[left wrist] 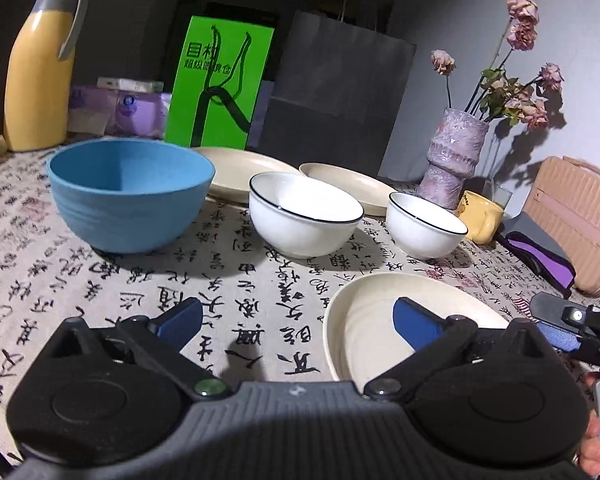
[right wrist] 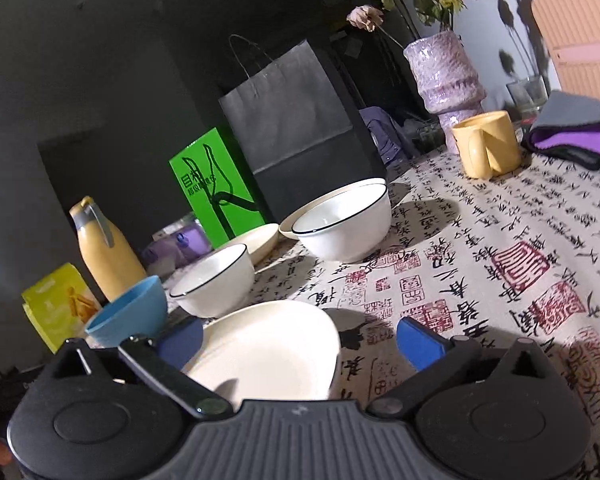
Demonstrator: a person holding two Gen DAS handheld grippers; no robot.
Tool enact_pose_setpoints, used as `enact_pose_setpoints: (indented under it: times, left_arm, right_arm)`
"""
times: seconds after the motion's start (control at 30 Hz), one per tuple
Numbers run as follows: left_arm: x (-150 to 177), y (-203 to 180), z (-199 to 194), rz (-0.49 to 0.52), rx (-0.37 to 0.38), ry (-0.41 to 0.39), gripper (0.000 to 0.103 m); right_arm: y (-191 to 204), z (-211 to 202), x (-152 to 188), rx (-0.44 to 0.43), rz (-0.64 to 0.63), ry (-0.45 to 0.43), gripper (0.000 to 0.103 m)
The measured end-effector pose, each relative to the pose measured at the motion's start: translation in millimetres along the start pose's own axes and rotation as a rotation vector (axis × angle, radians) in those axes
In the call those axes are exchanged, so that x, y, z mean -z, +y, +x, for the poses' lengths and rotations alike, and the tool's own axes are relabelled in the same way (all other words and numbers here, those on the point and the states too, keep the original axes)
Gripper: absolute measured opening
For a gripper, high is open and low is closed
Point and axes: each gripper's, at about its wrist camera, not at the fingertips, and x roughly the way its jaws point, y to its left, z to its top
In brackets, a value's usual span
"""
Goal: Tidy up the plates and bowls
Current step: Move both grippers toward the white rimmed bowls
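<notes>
Both the left hand-held gripper (left wrist: 298, 320) and right hand-held gripper (right wrist: 298, 340) stand wide open, empty, flanking the nearest cream plate (left wrist: 380, 320) on the counter (left wrist: 260, 280). Pinch its rim squarely, then stack toward the far plates (left wrist: 244, 168) behind the bowls (left wrist: 304, 212).

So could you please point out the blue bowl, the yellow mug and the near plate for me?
blue bowl (left wrist: 128, 204): left wrist view, on its outer wall.
yellow mug (right wrist: 496, 148): right wrist view, on its side beside the handle.
near plate (right wrist: 268, 344): right wrist view, on its bare inner surface.
</notes>
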Motion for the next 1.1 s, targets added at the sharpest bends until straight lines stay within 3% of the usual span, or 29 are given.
enact_pose_setpoints:
  times: [0.53, 1.1]
  left_arm:
    - [0.9, 1.0, 0.1, -0.008, 0.001, 0.006, 0.103]
    - [1.6, -3.0, -3.0, 0.02, -0.024, -0.001, 0.103]
  right_arm:
    - [-4.9, 0.5, 1.8, -0.032, 0.046, -0.003, 0.103]
    - [-2.9, -0.7, 1.7, 0.01, 0.041, -0.008, 0.103]
